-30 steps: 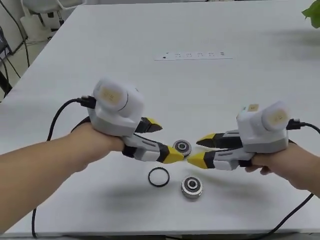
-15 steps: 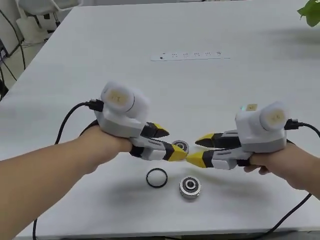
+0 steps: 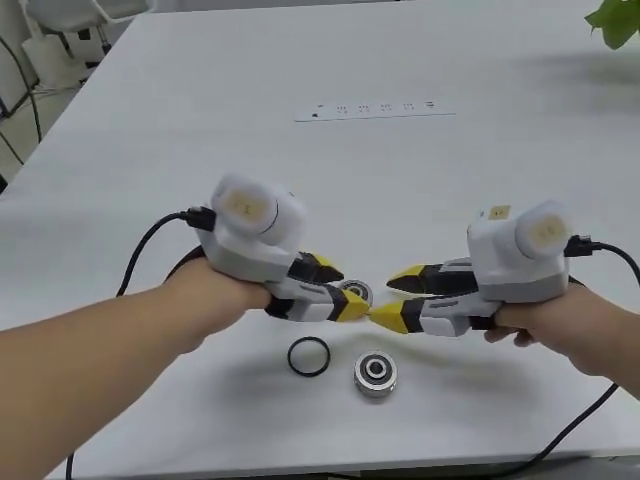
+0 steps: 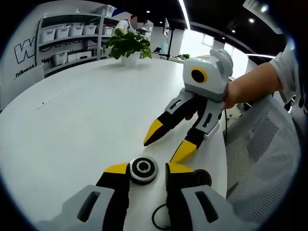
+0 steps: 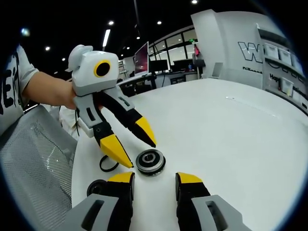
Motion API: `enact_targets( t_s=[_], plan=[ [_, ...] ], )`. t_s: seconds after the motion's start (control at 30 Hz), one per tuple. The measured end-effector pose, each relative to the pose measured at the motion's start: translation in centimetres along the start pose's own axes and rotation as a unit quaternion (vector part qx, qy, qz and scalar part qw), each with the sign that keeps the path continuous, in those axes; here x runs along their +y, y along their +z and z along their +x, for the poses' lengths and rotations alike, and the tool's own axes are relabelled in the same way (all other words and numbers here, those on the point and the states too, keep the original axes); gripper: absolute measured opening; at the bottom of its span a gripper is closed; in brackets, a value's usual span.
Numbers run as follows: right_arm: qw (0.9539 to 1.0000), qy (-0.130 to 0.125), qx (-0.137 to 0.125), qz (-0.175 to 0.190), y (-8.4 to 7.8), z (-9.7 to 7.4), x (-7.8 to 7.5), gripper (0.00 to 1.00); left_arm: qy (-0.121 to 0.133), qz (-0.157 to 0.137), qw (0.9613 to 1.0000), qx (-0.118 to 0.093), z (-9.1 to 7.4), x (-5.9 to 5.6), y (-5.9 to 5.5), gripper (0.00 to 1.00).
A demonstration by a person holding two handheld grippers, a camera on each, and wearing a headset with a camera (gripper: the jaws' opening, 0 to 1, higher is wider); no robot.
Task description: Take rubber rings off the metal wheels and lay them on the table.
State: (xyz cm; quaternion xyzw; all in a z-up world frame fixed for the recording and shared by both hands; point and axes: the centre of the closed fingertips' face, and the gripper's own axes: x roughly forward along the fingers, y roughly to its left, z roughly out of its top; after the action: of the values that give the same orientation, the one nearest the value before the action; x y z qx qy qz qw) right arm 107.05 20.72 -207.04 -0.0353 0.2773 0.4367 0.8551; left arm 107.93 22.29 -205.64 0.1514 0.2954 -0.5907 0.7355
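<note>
We're at a big white table (image 3: 300, 60) with a white power strip (image 3: 375, 109) lying across its far middle. There's a potted plant (image 4: 127, 45) at the table's far corner, and past that end are shelves (image 4: 62, 31) of white bins on a wall with big lettering. A grey mesh chair (image 5: 33, 159) sits right at the table's near edge. Over the table the ceiling's dark, with strip lights (image 5: 107, 37), and there are monitors (image 5: 144, 57) beyond the table.

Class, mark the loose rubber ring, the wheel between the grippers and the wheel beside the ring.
loose rubber ring (image 3: 290, 357), head view, band's left side
wheel between the grippers (image 4: 143, 169), left gripper view, hub
wheel beside the ring (image 3: 376, 371), head view, hub
</note>
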Motion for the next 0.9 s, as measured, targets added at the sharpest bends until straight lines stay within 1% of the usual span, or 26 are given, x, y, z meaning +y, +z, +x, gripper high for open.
enact_targets(
  t_s=[0.2, 0.37, 0.43, 0.53, 0.67, 0.7, 0.9],
  plan=[
    [1.0, 0.002, 0.003, -0.004, -0.14, 0.09, 0.18, 0.32, 0.004, 0.007, 0.9999, 0.007, 0.27, 0.16, -0.32, 0.18],
    [1.0, 0.003, 0.005, -0.006, -0.23, 0.13, 0.21, 0.32, 0.009, 0.023, 0.9996, 0.01, 0.26, 0.28, -0.35, 0.14],
    [1.0, 0.003, 0.004, -0.006, -0.24, 0.16, 0.2, 0.31, 0.013, 0.035, 0.9992, 0.013, 0.28, 0.29, -0.4, 0.13],
    [1.0, 0.003, 0.004, -0.006, -0.19, 0.18, 0.16, 0.31, 0.02, 0.061, 0.9978, 0.017, 0.3, 0.23, -0.45, 0.12],
    [1.0, 0.004, 0.004, -0.007, -0.21, 0.25, 0.22, 0.31, 0.028, 0.076, 0.9965, 0.021, 0.35, 0.39, -0.49, 0.09],
    [1.0, 0.004, 0.005, -0.007, -0.24, 0.28, 0.23, 0.31, 0.025, 0.074, 0.9967, 0.02, 0.37, 0.28, -0.48, 0.08],
    [0.9999, 0.006, 0.005, -0.009, -0.06, 0.49, 0.45, 0.31, 0.029, 0.079, 0.9964, 0.015, 0.35, 0.31, -0.43, 0.08]
  ],
)
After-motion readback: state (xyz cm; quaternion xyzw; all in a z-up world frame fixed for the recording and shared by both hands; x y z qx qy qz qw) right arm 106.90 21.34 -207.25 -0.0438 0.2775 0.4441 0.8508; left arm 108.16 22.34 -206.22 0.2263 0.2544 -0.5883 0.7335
